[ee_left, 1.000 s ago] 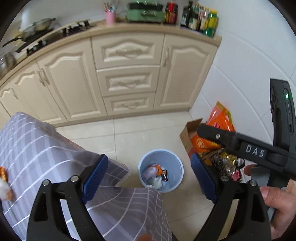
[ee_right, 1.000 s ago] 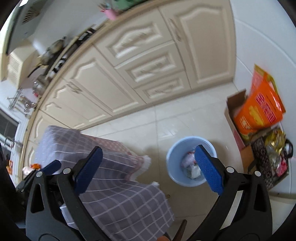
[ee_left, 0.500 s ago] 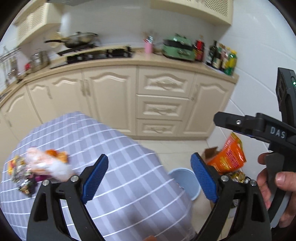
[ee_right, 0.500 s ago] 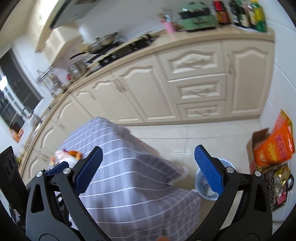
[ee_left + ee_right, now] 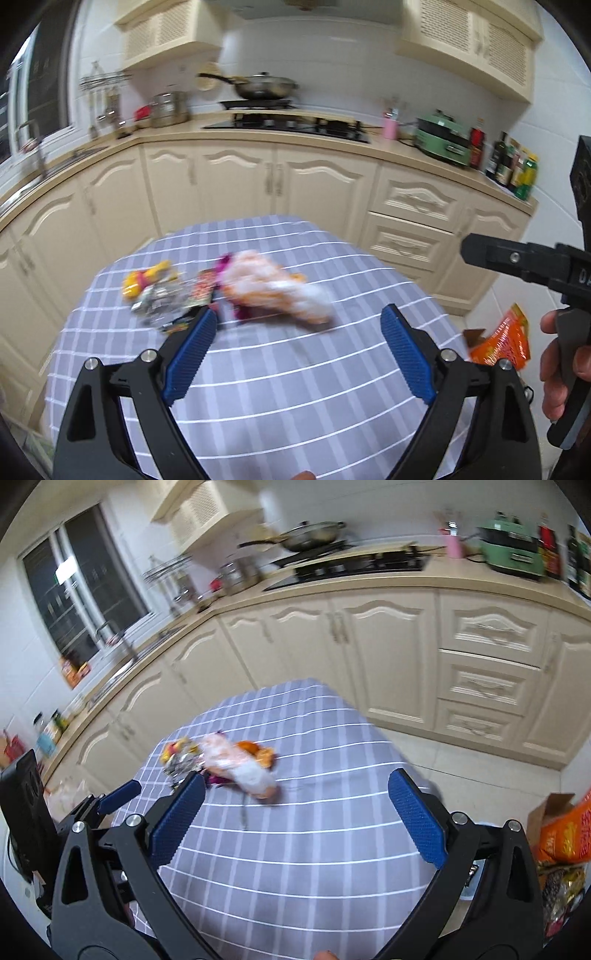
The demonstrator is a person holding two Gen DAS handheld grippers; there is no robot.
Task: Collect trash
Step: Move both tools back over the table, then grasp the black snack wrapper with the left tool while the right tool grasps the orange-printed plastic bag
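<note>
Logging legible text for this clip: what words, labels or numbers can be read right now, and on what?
"DA", cut off at the frame edge: right gripper body.
Orange snack bag: large print, too blurred to read.
Bottle labels on the counter: too small.
Wrappers on the tablecloth: blurred.

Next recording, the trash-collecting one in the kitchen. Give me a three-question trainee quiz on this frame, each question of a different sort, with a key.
1. True or false: the left gripper holds a wrapper.
2. The trash pile lies on: A) the floor, B) the checked tablecloth, C) the counter.
3. Fill in: the right gripper has its jaws ____.

Key: 1 false, its jaws are open and empty. 2 B. 3 open, nothing between them.
</note>
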